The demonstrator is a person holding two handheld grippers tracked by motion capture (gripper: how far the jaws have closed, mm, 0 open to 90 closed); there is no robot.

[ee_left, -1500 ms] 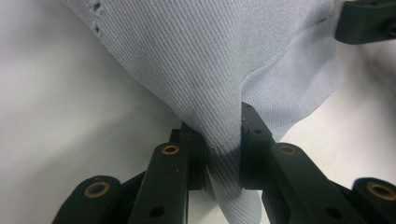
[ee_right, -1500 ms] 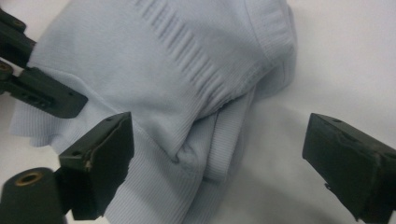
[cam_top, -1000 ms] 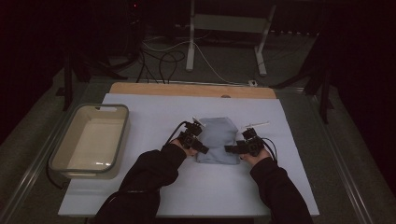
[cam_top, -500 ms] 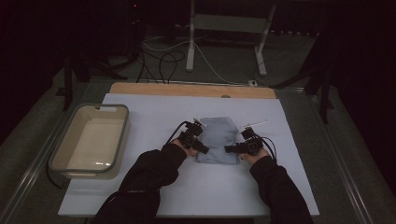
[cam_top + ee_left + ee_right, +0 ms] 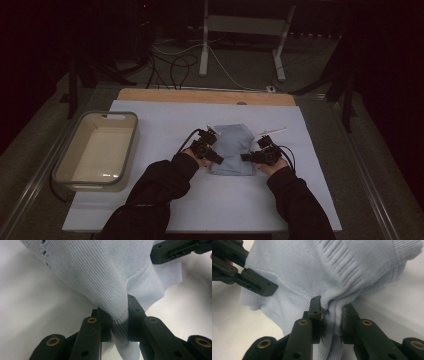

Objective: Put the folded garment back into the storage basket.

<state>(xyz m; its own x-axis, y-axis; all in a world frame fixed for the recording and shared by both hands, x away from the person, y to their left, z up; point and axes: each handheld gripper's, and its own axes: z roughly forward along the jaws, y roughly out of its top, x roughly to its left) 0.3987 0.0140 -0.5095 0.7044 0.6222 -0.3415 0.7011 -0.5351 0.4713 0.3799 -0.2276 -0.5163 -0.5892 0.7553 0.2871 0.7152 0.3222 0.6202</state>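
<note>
A pale blue ribbed knit garment lies folded on the white table cover. My left gripper is shut on the garment's near left corner; its pads pinch a bunched fold of the knit. My right gripper is shut on the near right corner, and its jaws have just closed on a ribbed fold. In each gripper view the other gripper's black jaw tip rests against the cloth: the right gripper at upper right, the left gripper at upper left.
A shallow beige tub stands at the left of the table. A wooden strip runs along the far edge. Beyond it are cables and a metal stand on the dark floor.
The right gripper's jaws have closed on the garment's near right corner. The left gripper has stayed shut on its corner, and both hands have kept their places.
</note>
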